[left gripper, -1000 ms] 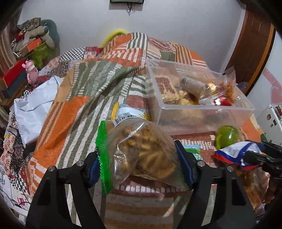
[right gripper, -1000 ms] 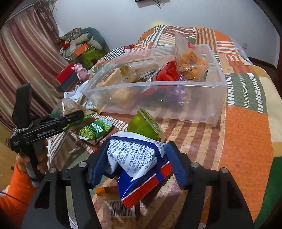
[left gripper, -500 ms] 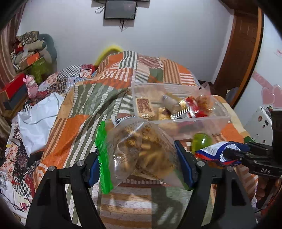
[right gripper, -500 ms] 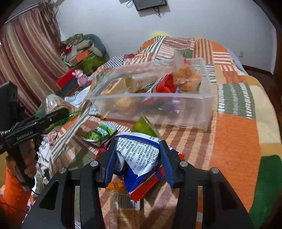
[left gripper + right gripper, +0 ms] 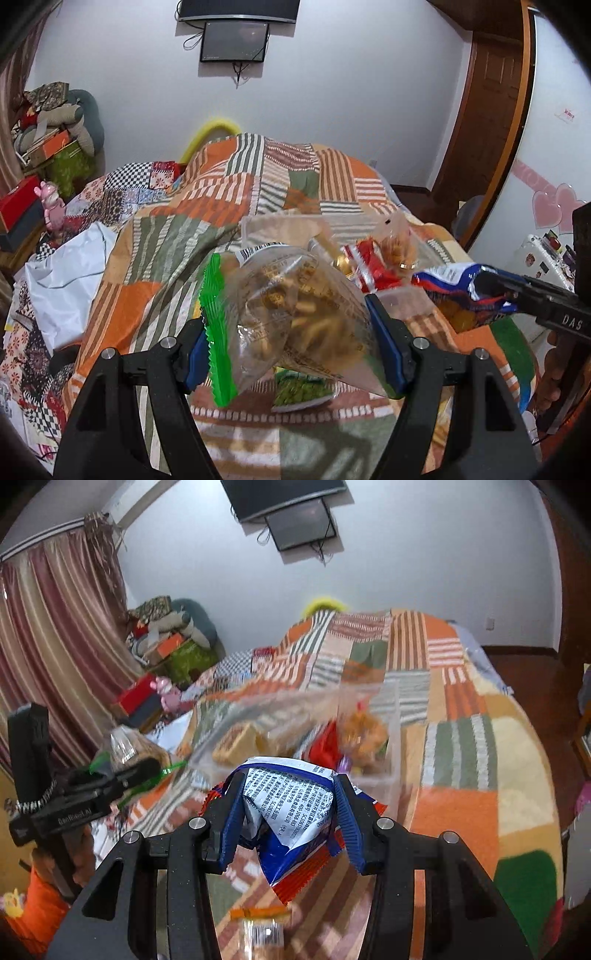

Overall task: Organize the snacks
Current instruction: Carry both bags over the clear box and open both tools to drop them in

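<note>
The left gripper (image 5: 291, 343) clamps a clear zip bag of fried snack sticks (image 5: 295, 314) with a green seal strip, and compared with a second ago the bag now hangs higher above the patchwork bedspread (image 5: 147, 258), so it is lifted free and ready to be carried. To its right, the right gripper (image 5: 288, 812) has just been closing and now pinches a blue, white and red snack packet (image 5: 291, 812), also raised off the bed (the squeeze crumples it more than before). I judge that both snacks go next into the clear plastic bin (image 5: 373, 782) ahead. It already holds a biscuit pack (image 5: 234, 742), a red packet (image 5: 325, 746) and a bag of orange snacks (image 5: 365, 731). A green snack pouch (image 5: 299, 391) and one small barcoded pack (image 5: 260, 932) lie on the bedspread, outside the bin.
</note>
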{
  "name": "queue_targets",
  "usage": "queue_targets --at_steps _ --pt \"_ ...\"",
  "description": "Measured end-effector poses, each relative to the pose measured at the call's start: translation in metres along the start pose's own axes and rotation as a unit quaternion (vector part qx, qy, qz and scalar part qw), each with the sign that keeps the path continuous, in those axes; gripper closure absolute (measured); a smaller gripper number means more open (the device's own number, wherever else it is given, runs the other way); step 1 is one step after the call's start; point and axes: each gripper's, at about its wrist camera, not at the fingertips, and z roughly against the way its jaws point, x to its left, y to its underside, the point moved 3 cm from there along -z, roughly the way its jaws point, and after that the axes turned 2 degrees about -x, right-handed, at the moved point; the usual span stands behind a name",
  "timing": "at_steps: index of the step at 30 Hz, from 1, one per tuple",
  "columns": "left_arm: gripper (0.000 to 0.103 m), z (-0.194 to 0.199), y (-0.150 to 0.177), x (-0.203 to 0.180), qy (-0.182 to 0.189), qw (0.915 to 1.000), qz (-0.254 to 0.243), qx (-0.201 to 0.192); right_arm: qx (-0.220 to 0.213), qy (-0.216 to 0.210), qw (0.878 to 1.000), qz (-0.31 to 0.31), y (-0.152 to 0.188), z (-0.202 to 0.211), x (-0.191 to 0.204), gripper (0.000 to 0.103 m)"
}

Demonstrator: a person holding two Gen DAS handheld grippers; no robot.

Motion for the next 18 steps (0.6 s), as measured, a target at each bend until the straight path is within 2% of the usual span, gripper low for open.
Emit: queue_targets --at_steps 9,18 --pt "0.03 -0.025 -0.027 -0.008 0.006 0.9999 -0.007 -0.006 -0.03 0.004 0.999 0.009 -0.034 -0.018 0.0 0.059" --pt "0.03 -0.07 -0.042 0.0 0.012 0.9997 0.013 0.018 -0.004 -0.01 1.0 0.011 -0.046 -0.06 0.004 0.059"
